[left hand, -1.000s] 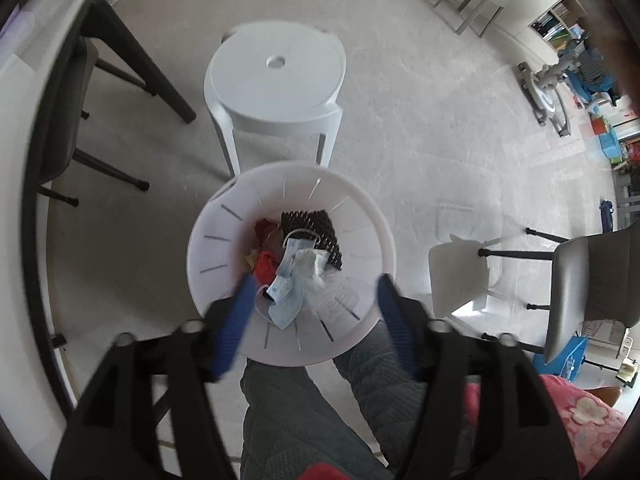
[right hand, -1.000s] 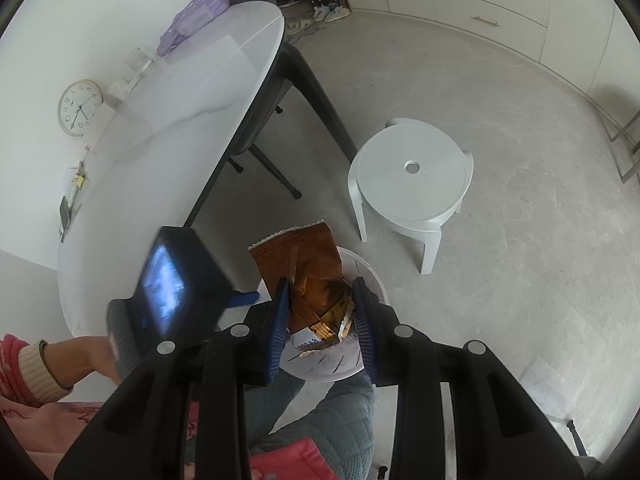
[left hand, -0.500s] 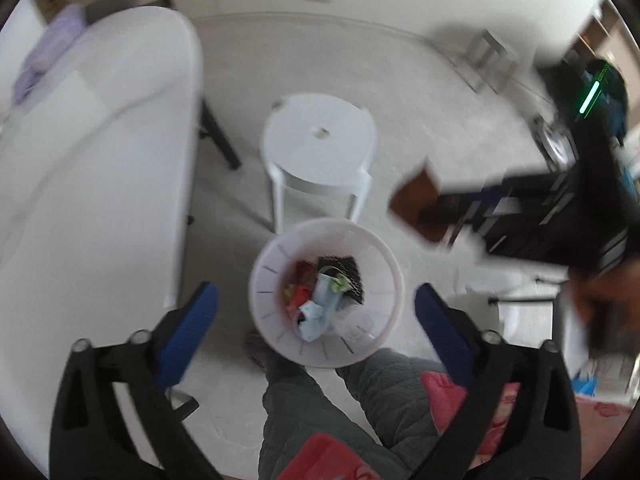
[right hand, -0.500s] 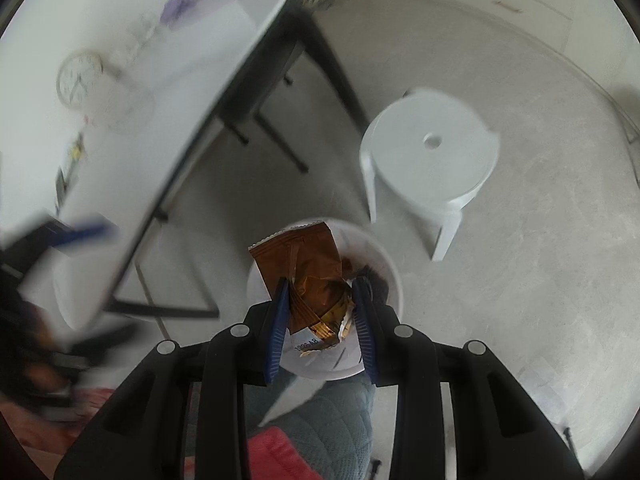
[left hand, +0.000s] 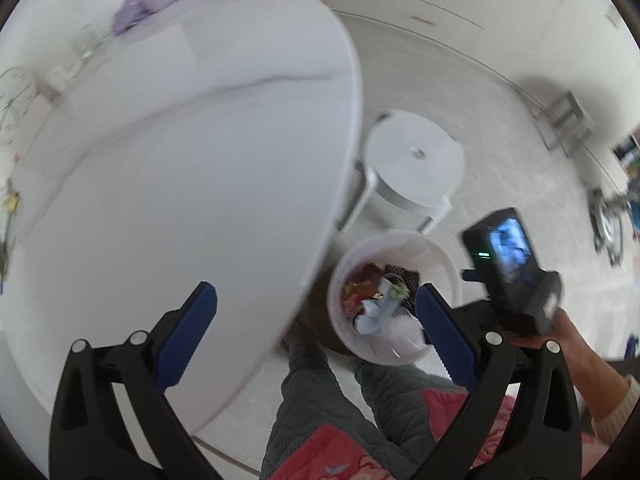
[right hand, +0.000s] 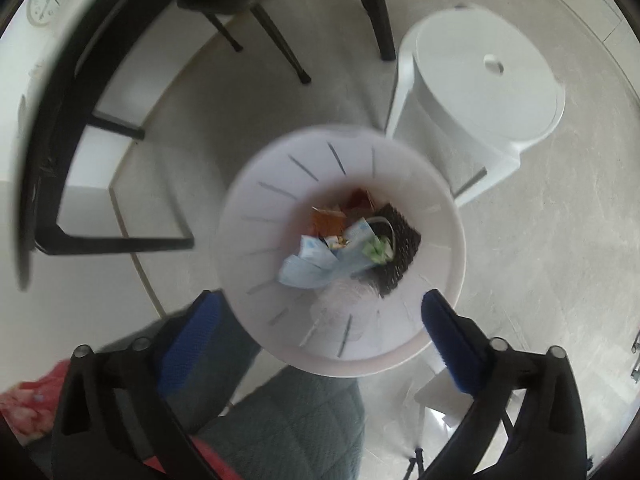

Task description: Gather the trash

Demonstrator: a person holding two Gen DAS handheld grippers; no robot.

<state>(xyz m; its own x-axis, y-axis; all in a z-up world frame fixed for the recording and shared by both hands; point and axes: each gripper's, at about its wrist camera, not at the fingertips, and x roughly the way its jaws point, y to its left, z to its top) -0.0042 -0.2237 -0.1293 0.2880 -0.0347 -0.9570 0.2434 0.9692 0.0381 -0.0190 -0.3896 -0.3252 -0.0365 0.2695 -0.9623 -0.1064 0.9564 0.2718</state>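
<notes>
Item: white surface (left hand: 180,184), oval, marbled, filling the left of my left view; no writing legible on it.

Item: white stool (right hand: 488,76), round, hole in its seat, just beyond the bin.

Item: white bin (right hand: 248,240), slotted wall, on the floor by my knees. It holds the trash (right hand: 352,240): blue face mask, orange wrappers, dark mesh piece; print too blurred to read.

Item: my right gripper (right hand: 320,336), jaws opening over the bin, nothing between them.

Item: my left gripper (left hand: 316,332), spread wide, empty.
</notes>
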